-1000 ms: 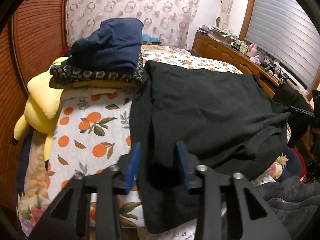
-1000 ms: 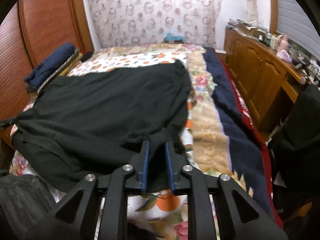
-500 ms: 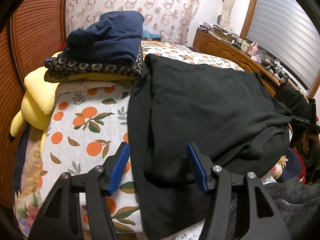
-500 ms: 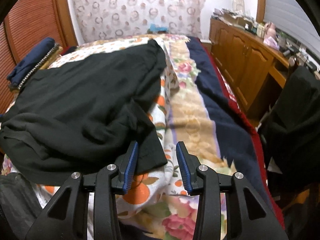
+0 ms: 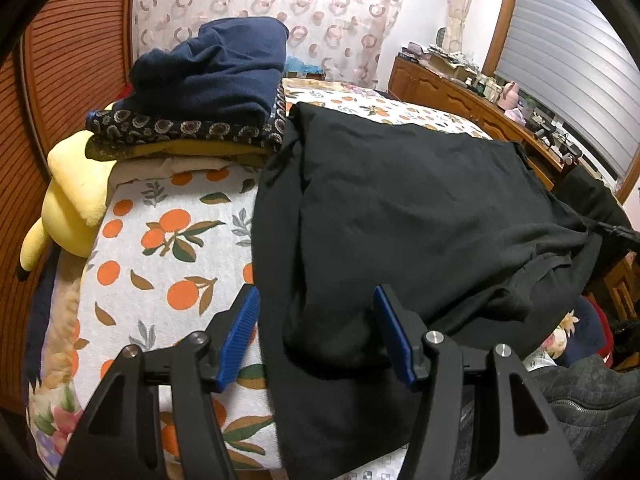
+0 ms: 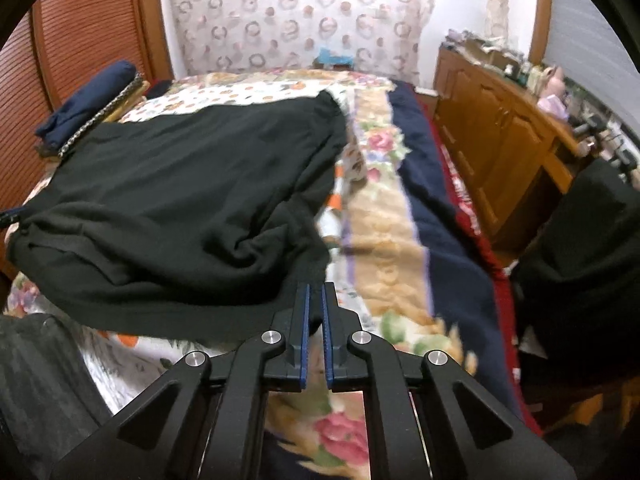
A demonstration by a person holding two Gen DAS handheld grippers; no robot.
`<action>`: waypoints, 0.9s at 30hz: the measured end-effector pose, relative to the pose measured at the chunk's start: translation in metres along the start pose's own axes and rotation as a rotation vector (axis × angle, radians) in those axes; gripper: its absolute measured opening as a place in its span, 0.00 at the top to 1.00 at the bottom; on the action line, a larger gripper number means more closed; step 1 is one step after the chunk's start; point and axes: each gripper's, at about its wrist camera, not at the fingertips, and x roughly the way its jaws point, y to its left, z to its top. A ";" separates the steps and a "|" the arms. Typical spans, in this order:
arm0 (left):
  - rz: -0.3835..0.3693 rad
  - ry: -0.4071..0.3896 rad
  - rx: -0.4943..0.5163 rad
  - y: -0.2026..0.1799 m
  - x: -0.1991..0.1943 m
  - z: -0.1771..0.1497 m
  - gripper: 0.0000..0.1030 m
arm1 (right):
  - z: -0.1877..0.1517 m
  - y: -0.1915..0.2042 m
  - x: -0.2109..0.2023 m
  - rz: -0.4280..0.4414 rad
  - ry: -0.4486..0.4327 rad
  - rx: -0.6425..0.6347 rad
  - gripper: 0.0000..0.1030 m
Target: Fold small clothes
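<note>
Black garment [image 5: 420, 208] lies spread on the bed [image 5: 160, 248], near edge hanging toward the camera, 12 o'clock edge reaching up beside the folded stack [image 5: 208, 92]

Left gripper [image 5: 316, 332]: jaws apart, a raised fold of the garment sits between them at 6 o'clock, pads not pressing on it

Right gripper [image 6: 315, 320]: jaws together; near corner of the garment [image 6: 180, 200] runs down to its tips at 6 o'clock of the right view. Looks pinched on that corner, but the cloth is dark and blurred there, so not certain

Step, my read: picking up the near edge at both ends for the first fold. Right end looks taken, left end not yet

Next move needs: left jaws closing on the fold between them, then both ends lifted together and carried toward 12 o'clock, kept level so the far half doesn't drag or bunch

Risk: right grip is on very little cloth, may slip on the lift
</note>
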 end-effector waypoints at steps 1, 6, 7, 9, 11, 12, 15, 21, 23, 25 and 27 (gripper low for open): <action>0.005 -0.009 -0.001 0.000 -0.002 0.000 0.43 | 0.004 -0.002 -0.005 0.018 -0.001 0.002 0.97; 0.016 -0.028 -0.019 0.007 -0.004 0.003 0.43 | 0.013 -0.003 -0.023 -0.030 -0.071 0.019 0.89; 0.013 -0.026 -0.020 0.008 -0.003 0.003 0.43 | 0.015 -0.003 -0.024 -0.028 -0.080 0.020 0.89; 0.002 -0.014 -0.022 0.009 0.001 0.004 0.43 | 0.019 0.000 -0.022 -0.021 -0.094 0.018 0.86; 0.013 -0.009 -0.023 0.009 0.004 0.004 0.42 | 0.024 0.009 -0.017 -0.026 -0.108 -0.011 0.83; 0.019 -0.003 -0.021 0.008 0.006 0.004 0.42 | 0.026 0.014 -0.013 -0.019 -0.111 -0.022 0.83; 0.033 0.016 -0.017 0.007 0.010 0.003 0.42 | 0.033 0.025 -0.003 0.003 -0.116 -0.044 0.82; 0.046 0.036 -0.019 0.009 0.013 0.000 0.42 | 0.045 0.043 0.007 0.045 -0.138 -0.076 0.80; 0.048 0.040 -0.021 0.010 0.014 -0.002 0.42 | 0.046 0.048 0.008 0.052 -0.142 -0.086 0.79; 0.050 0.037 -0.019 0.010 0.013 -0.003 0.42 | 0.047 0.053 0.010 0.059 -0.142 -0.096 0.78; 0.050 0.037 -0.019 0.010 0.013 -0.003 0.42 | 0.047 0.057 0.011 0.065 -0.140 -0.102 0.75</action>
